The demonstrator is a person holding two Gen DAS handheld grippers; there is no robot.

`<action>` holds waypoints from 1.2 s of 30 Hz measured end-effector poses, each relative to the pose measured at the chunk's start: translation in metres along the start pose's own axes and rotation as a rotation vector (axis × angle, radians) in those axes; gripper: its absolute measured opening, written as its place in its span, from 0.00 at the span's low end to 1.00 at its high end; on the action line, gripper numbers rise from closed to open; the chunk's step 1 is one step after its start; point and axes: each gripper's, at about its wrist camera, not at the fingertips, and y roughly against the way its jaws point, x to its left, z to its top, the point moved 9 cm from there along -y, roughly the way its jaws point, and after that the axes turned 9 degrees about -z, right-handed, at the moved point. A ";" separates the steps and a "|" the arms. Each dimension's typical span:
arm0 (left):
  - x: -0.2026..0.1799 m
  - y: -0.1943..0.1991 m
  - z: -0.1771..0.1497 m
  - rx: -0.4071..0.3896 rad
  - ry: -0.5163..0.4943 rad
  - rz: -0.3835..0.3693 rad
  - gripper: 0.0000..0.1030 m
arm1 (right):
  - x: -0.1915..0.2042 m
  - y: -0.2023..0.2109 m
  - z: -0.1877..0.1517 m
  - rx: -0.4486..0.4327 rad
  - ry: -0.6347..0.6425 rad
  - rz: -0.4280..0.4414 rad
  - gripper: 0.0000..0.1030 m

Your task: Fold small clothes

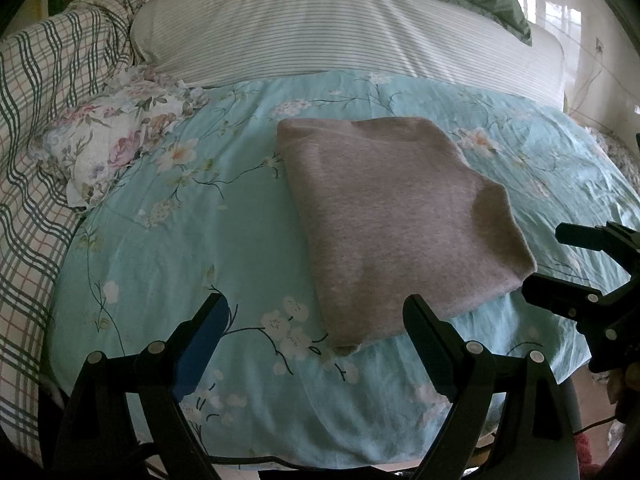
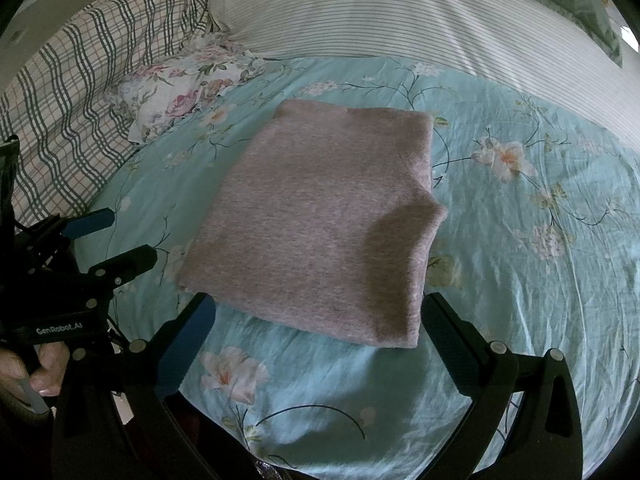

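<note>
Your bed (image 1: 168, 240) is soft, and the blue floral cover (image 2: 520, 240) on it is already wrinkled. Press or drag anywhere and the cover will likely shift and take the fold with it.

The striped pillow (image 1: 340, 28), the plaid quilt (image 1: 44, 128) and the small floral cloth (image 1: 116, 140) crowd the far and left sides, so there is little flat room that way. Push the garment toward them and it may ride up and open.

The grey garment (image 2: 312, 216) lies near the middle of the cover, folded into a rough rectangle, with its near edge just ahead of both grippers. One corner on its right side bulges out with a shadowed dent, seen in the right view. That loose lobe is the likeliest part to spring open or catch if you brush it. The layers look thick and soft. Pinch only the top one and I'd expect the stack to peel apart.

Your left gripper (image 1: 316, 320) hangs above the near left corner, fingers spread wide and holding nothing. The right finger (image 1: 424, 324) overlaps the garment's edge in this view, but I cannot tell whether it touches. Your right gripper (image 2: 316, 316) is likewise wide open and empty, just short of the near edge. The two sit close side by side, so a sideways move could knock them together, or snag the hem.
</note>
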 end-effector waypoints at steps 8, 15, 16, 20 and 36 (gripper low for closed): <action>0.002 0.000 0.001 0.000 0.001 -0.002 0.87 | -0.001 0.000 0.000 0.001 -0.001 0.000 1.00; 0.003 0.000 0.003 -0.002 0.002 0.002 0.87 | -0.001 0.000 0.001 0.000 -0.003 0.000 1.00; 0.002 0.000 0.002 -0.001 0.002 0.002 0.87 | -0.001 0.000 0.001 0.000 -0.002 0.001 1.00; 0.002 0.000 0.002 -0.002 0.001 0.000 0.87 | 0.000 0.000 0.001 0.000 -0.005 -0.001 1.00; 0.000 -0.001 0.005 0.000 0.003 0.002 0.87 | 0.000 0.000 0.003 0.000 -0.007 -0.006 1.00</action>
